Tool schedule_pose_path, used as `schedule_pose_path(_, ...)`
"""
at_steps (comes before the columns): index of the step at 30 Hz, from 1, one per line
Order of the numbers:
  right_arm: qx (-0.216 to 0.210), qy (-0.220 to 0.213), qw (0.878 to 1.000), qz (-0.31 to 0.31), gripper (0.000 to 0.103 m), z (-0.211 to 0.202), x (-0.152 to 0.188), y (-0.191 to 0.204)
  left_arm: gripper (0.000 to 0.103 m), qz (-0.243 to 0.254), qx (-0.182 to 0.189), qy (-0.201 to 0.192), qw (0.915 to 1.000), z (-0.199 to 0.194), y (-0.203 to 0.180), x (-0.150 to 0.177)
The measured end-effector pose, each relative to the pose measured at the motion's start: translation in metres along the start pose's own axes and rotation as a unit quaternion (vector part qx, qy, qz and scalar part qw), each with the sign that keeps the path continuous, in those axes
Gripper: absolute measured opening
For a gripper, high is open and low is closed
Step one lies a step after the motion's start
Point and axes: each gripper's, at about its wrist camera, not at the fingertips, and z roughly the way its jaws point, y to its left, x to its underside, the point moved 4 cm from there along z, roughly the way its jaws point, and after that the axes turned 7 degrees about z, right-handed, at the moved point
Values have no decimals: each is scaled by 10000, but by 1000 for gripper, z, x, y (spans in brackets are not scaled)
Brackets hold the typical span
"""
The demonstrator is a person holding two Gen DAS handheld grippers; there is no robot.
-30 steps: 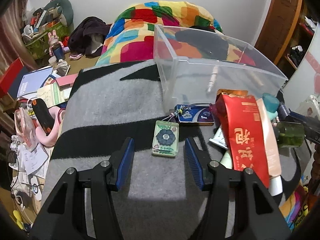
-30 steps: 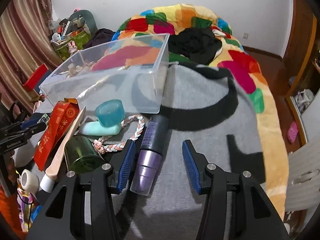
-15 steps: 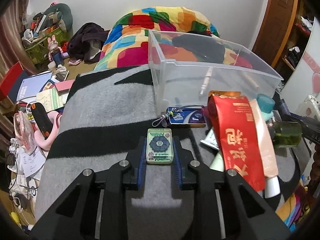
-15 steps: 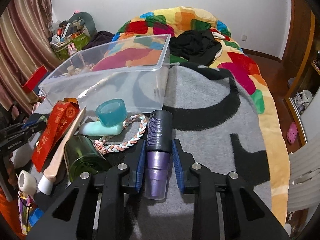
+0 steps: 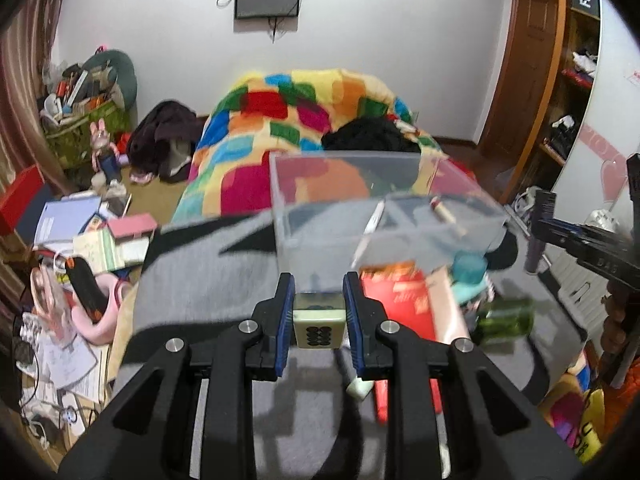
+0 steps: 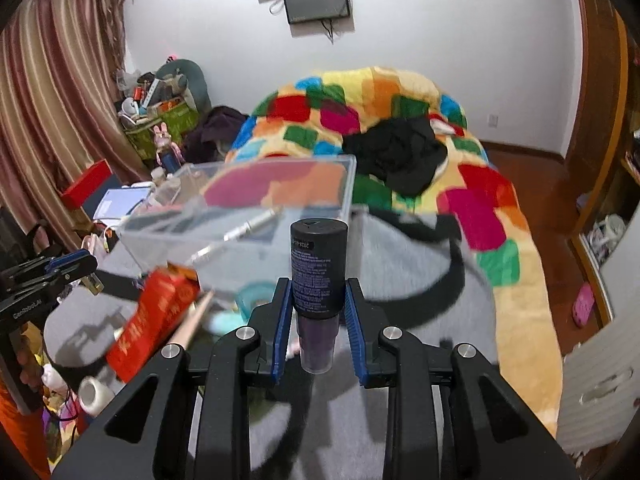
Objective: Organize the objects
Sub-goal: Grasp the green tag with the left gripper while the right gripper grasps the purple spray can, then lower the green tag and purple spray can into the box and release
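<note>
My left gripper [image 5: 319,300] is shut on a pale green tile charm [image 5: 319,320] and holds it lifted above the grey blanket [image 5: 200,280], just before the clear plastic bin [image 5: 340,216]. My right gripper [image 6: 316,300] is shut on a dark purple bottle [image 6: 318,272], raised upright in front of the same bin [image 6: 256,208]. A pen [image 5: 372,224] lies inside the bin. The right gripper also shows at the right edge of the left wrist view [image 5: 588,240].
On the blanket lie a red packet [image 5: 404,304], a teal jar [image 5: 470,266], a green bottle [image 5: 506,320] and a tube [image 6: 192,320]. A colourful quilt [image 6: 380,120] with black clothes lies behind. Clutter covers the floor at left [image 5: 80,232].
Both grippers have lifted their held objects off the blanket and tilted up toward the bin. A second ago both were open around the charm and bottle; they closed on them.
</note>
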Motion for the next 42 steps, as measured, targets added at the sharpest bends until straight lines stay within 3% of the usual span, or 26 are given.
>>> schedule_pose_path(6, -105, -229, 9996, -87, 23, 3, -28, 12, 24, 12, 66, -253, 9997, -1, 1, -31)
schedule_pose_path(14, -95, -150, 9996, -240, 23, 32, -49, 29, 24, -63, 102, -303, 9995, 14, 5, -60)
schedule_pose_path(24, 82, 457, 9984, -322, 23, 85, -48, 30, 24, -345, 344, 187, 9986, 60, 14, -58)
schedule_pose_path(35, 218, 945, 9921, -801, 23, 110, -33, 40, 24, -290, 537, 789, 9950, 96, 5, -44)
schedule_pose_path(42, 82, 1039, 9921, -698, 23, 108, -33, 40, 24, -184, 543, 736, 9956, 86, -1, -45)
